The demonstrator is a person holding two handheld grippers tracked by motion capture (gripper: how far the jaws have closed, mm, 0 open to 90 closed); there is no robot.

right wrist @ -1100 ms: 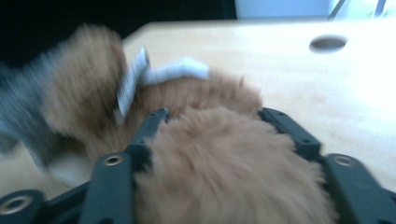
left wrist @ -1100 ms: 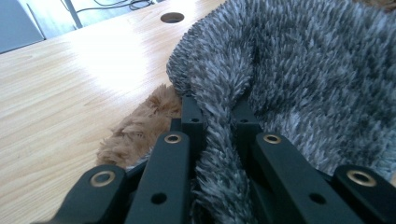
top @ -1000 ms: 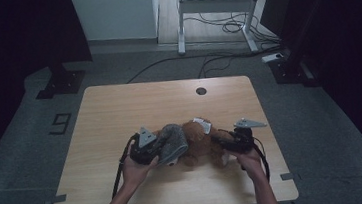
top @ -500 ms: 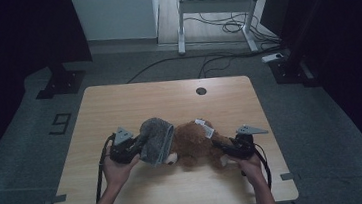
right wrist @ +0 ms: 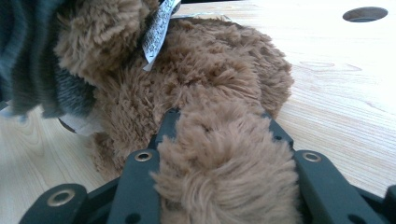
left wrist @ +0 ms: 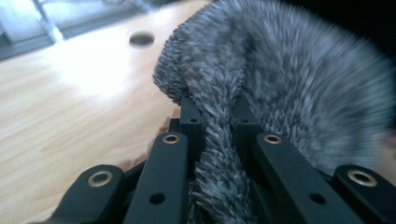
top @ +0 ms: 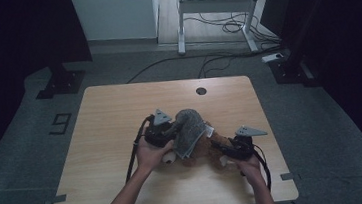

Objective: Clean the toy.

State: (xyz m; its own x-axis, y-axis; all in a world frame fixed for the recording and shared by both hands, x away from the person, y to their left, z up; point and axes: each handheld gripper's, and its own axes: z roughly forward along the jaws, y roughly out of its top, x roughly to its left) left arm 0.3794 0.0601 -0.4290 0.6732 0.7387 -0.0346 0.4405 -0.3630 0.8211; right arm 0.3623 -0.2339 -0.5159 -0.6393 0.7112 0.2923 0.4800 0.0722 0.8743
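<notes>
Grey fleece (left wrist: 280,88) pinched in your left gripper (top: 169,130), right gripper (top: 223,148) clamping brown plush (right wrist: 224,140); thin bite probably slips if you tug.

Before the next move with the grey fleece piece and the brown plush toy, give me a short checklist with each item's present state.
1. Left hand-held gripper has a hold on the grey fuzzy fleece garment: ok, a fold is pinched between its jaws.
2. Right hand-held gripper has a hold on the brown plush toy: ok, a furry limb sits between its jaws.
3. Garment lies over the toy: ok, the high view shows it draped across one end.
4. Garment fully pulled on: cannot tell.
5. White sewn-in label free of the jaws: ok.
6. Toy rests on the light wooden table, away from its edges: ok.
</notes>
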